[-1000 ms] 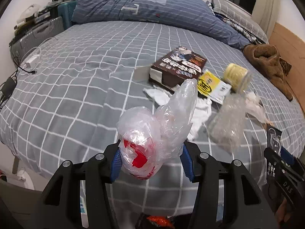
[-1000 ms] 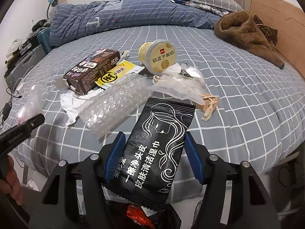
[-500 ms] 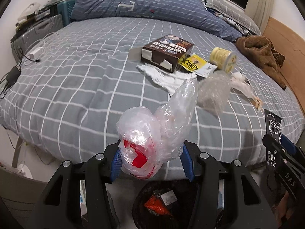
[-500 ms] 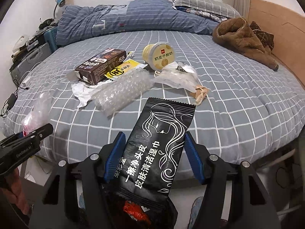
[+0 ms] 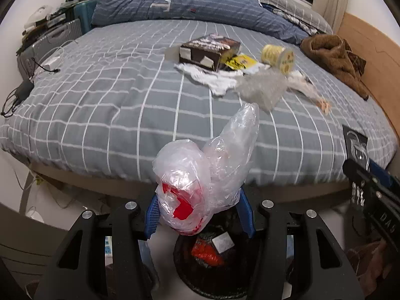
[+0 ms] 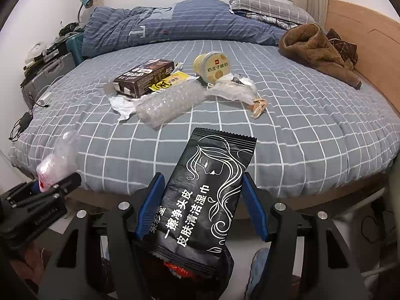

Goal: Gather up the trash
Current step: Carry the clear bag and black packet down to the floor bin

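Both hands have drawn back off the bed (image 5: 125, 105) to above the bin (image 5: 212, 270). The left gripper (image 5: 200, 212) pinches a crumpled plastic bag (image 5: 200, 175); the right gripper (image 6: 202, 207) pinches a black wipes packet (image 6: 207, 190). Dropping them looks next.

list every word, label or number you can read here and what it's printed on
"一擦净头皮" and "皮肤清洁湿巾": black wipes packet held in the right gripper.
"奶皮子酸奶": lid of the yellow yogurt tub.
"T": patch on the blue quilt.
Brown box print, yellow wrapper logo, left gripper lettering: too small or blurred.
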### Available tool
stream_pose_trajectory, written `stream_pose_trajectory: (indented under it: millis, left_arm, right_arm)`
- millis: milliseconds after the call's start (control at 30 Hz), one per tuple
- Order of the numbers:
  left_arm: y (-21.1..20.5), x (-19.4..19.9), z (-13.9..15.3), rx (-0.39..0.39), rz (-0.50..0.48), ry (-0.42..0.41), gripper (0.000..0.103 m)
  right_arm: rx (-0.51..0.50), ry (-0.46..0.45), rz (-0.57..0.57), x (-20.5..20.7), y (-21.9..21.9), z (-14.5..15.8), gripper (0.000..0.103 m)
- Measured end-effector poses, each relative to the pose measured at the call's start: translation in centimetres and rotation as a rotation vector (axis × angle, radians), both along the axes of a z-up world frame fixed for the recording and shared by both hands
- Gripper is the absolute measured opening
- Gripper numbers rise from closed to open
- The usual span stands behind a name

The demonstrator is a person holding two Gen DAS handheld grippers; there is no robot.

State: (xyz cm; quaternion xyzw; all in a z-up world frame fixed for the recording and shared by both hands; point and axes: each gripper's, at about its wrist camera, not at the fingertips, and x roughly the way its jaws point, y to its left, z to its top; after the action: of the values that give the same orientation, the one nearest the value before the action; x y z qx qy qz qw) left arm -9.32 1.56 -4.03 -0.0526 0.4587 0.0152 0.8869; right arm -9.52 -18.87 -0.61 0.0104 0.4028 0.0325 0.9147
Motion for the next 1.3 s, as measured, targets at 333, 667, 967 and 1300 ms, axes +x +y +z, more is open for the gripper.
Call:
stream_pose_trajectory:
  millis: [333,667,967,1300]
  left_arm:
    - [-1.1,-3.1,-1.2,0.003,-0.013,0.043,0.051]
    - [-1.7,-5.8,-2.0,0.000,-0.019,0.080,0.051]
    - [-1.9,-8.4,-3.0,-0.048,-0.029,0.133,0.051]
    - [-1.7,-7.1,-7.2,-0.009,-0.024,0.201,0.051]
  right_arm:
    - [0.009,0.016,-0.001,-2.6,-0.4,-0.2,0.060]
    - [0.007,0.050,0.013,-5.2,0.0,-1.1,0.060]
    - [-0.020,0.101,0.062,-8.1,1.8,-3.2,0.060]
    - [-0.012,0.208,0.084,-7.0,1.3,-8.1,0.060]
